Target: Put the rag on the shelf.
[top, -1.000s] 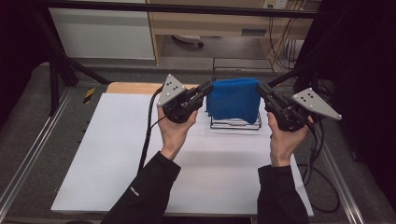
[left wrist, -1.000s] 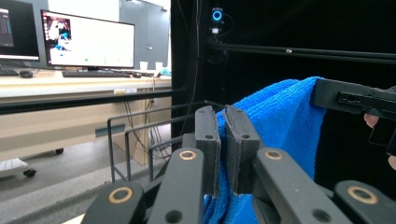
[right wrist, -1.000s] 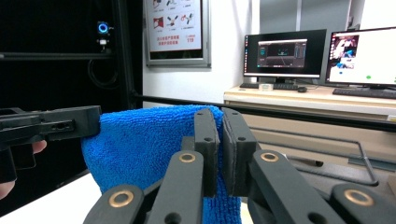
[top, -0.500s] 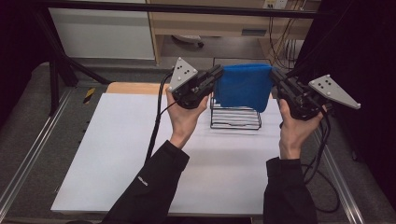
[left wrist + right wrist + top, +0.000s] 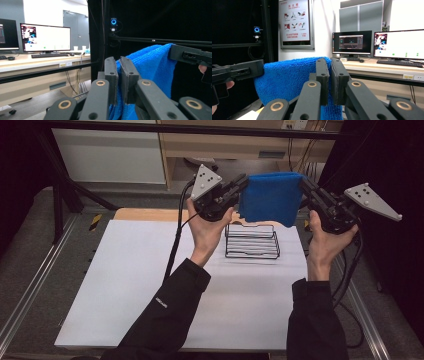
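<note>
Left gripper (image 5: 241,184) and right gripper (image 5: 303,184), jaws clamped on opposite top corners of blue towel (image 5: 270,197). Both hands raised, palms up, wrists bent. Towel hangs stretched above wire rack (image 5: 252,241) on table (image 5: 125,285).

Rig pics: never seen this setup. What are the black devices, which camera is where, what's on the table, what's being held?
There is no robot here. A person holds a hand-operated two-jaw gripper in each hand: the left gripper and the right gripper. The grey three-cornered plates and the trailing cables belong to them.

The high view looks down from above the person's side of the table. Each of the two gripper views comes from a camera riding on that gripper, looking along its black jaws.

On the white table stands an empty black wire rack. Above it, both grippers are shut on a blue towel, one on each side, holding it stretched in the air. Monitors on a desk fill the background in the gripper views.
</note>
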Demonstrator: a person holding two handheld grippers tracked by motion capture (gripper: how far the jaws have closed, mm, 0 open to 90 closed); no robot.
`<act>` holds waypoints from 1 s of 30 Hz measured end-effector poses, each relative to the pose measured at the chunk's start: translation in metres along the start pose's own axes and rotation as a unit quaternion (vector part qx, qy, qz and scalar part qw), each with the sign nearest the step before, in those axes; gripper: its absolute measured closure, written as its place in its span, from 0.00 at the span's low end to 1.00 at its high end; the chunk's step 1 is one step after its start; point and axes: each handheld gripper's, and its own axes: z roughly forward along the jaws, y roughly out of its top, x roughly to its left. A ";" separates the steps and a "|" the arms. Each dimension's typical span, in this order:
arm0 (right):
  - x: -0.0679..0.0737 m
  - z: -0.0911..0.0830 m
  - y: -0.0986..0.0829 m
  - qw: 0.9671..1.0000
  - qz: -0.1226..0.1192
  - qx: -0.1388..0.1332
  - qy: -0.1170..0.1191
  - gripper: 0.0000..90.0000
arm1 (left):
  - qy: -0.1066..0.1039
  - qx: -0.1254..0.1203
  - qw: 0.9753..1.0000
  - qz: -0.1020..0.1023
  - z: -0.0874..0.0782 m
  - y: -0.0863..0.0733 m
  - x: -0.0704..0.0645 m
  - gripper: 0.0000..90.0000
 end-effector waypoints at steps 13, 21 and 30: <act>-0.014 0.018 0.010 1.000 0.009 0.000 0.002 0.96 | 0.008 -0.011 1.000 -0.003 0.020 0.019 0.011 0.94; -0.018 0.033 0.020 1.000 0.004 -0.004 0.005 0.96 | 0.014 -0.016 1.000 -0.005 0.030 0.026 0.022 0.94; -0.027 0.053 0.020 1.000 0.004 0.003 0.009 0.96 | 0.028 -0.012 1.000 0.003 0.042 0.026 0.035 0.94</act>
